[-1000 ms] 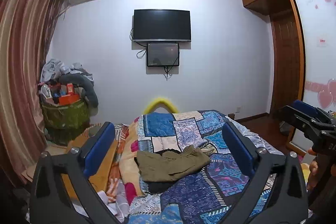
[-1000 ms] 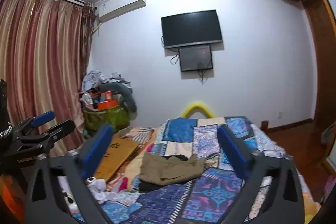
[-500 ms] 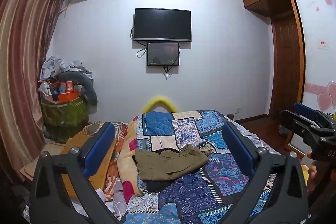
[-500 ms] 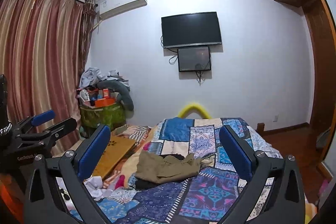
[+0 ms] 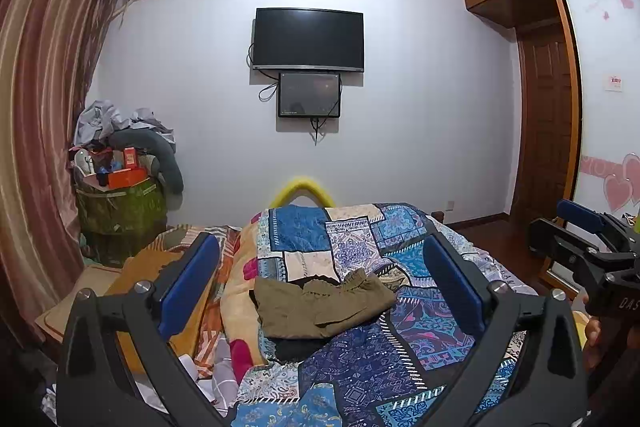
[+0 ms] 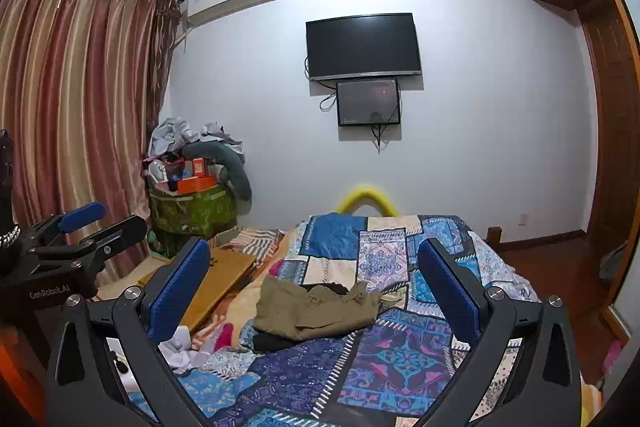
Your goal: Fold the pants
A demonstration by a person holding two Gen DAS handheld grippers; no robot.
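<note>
Olive-green pants (image 5: 320, 303) lie crumpled on the patchwork quilt (image 5: 360, 359) of the bed, on top of a dark garment; they also show in the right wrist view (image 6: 316, 309). My left gripper (image 5: 320, 283) is open and empty, held well short of the pants, and shows at the left of the right wrist view (image 6: 80, 227). My right gripper (image 6: 316, 283) is open and empty, also short of the pants, and shows at the right of the left wrist view (image 5: 576, 227).
A wooden board (image 6: 216, 283) and loose clothes lie on the bed's left side. A green bin (image 5: 120, 211) piled with things stands by the curtain (image 5: 36, 131). A TV (image 5: 308, 41) hangs on the far wall. A wardrobe (image 5: 548, 131) stands right.
Both views have tilted up slightly, showing more of the wall and ceiling. The pants lie as before. Both grippers stay open.
</note>
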